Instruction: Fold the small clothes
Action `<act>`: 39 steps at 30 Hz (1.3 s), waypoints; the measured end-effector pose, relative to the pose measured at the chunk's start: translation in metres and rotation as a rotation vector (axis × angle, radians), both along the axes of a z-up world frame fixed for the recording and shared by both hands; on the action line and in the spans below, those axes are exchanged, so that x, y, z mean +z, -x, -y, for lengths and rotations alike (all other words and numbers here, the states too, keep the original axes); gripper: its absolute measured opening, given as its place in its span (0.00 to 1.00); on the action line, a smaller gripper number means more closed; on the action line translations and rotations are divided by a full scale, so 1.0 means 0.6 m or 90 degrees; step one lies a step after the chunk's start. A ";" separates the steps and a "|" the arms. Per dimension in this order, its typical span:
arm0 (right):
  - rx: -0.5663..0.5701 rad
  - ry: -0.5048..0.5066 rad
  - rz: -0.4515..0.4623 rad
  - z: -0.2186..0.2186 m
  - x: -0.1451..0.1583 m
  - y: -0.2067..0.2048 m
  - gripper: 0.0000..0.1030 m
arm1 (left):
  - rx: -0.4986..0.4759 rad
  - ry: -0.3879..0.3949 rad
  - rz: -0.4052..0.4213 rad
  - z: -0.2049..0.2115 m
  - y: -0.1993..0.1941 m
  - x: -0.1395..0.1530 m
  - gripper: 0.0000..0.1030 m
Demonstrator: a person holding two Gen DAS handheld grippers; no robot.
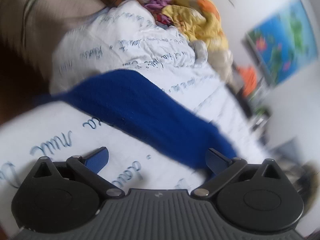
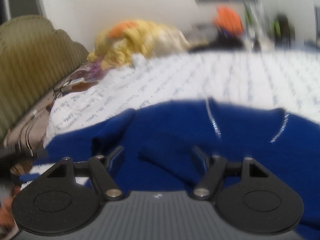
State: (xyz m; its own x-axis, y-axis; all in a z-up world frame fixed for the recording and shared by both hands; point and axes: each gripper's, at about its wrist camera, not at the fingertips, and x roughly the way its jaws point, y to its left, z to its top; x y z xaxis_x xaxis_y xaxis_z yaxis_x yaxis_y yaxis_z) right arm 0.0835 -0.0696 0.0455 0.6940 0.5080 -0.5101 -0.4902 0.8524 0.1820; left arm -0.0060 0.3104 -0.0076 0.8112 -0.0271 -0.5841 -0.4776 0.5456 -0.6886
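Observation:
A dark blue knitted garment (image 1: 140, 108) lies on a bed sheet (image 1: 120, 46) that is white with blue handwriting print. In the left wrist view it crosses the picture as a slanted band. My left gripper (image 1: 157, 160) hovers open over the sheet with nothing between its fingers, and the cloth's edge lies by the right pad (image 1: 215, 163). In the right wrist view the blue garment (image 2: 180, 128) fills the foreground, rumpled, with a silvery thread line. My right gripper (image 2: 158, 158) stands open just above it. A raised fold runs between the fingers, and the pads do not press on it.
A yellow and orange heap of cloth (image 1: 192, 14) (image 2: 136, 38) sits at the far end of the bed beside some purple fabric (image 1: 158, 2). An olive ribbed headboard (image 2: 26, 60) stands on the left. A blue picture (image 1: 284, 44) hangs on the white wall, above cluttered furniture with an orange thing (image 2: 228, 19).

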 end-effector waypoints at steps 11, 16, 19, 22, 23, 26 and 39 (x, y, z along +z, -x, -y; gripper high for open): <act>-0.041 0.005 0.055 0.047 0.014 0.046 0.72 | 0.118 0.209 0.110 -0.067 -0.012 -0.048 0.43; -0.064 0.011 0.054 0.088 0.010 0.060 0.74 | 0.212 0.230 0.065 -0.090 -0.017 -0.061 0.03; -0.112 0.013 0.050 0.121 0.005 0.067 0.75 | 0.240 0.190 0.043 -0.078 -0.028 -0.046 0.03; -0.145 -0.014 0.041 0.160 0.003 0.073 0.75 | 0.243 0.053 0.025 -0.045 -0.046 0.006 0.03; -0.152 -0.021 0.041 0.173 0.002 0.074 0.75 | 0.226 -0.013 0.022 -0.027 -0.060 0.031 0.02; -0.183 -0.034 0.047 0.200 0.002 0.074 0.75 | 0.143 -0.196 0.033 0.047 -0.105 0.106 0.02; -0.248 -0.076 0.016 0.262 -0.010 0.051 0.76 | -0.602 -0.800 0.125 0.538 -0.084 0.059 0.66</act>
State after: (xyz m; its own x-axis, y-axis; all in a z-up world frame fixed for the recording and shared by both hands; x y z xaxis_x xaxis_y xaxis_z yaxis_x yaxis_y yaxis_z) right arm 0.0531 -0.2271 0.0393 0.8578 0.2595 -0.4436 -0.1404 0.9486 0.2835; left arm 0.0447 -0.0124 0.0277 0.8445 -0.1455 -0.5154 0.3894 0.8276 0.4043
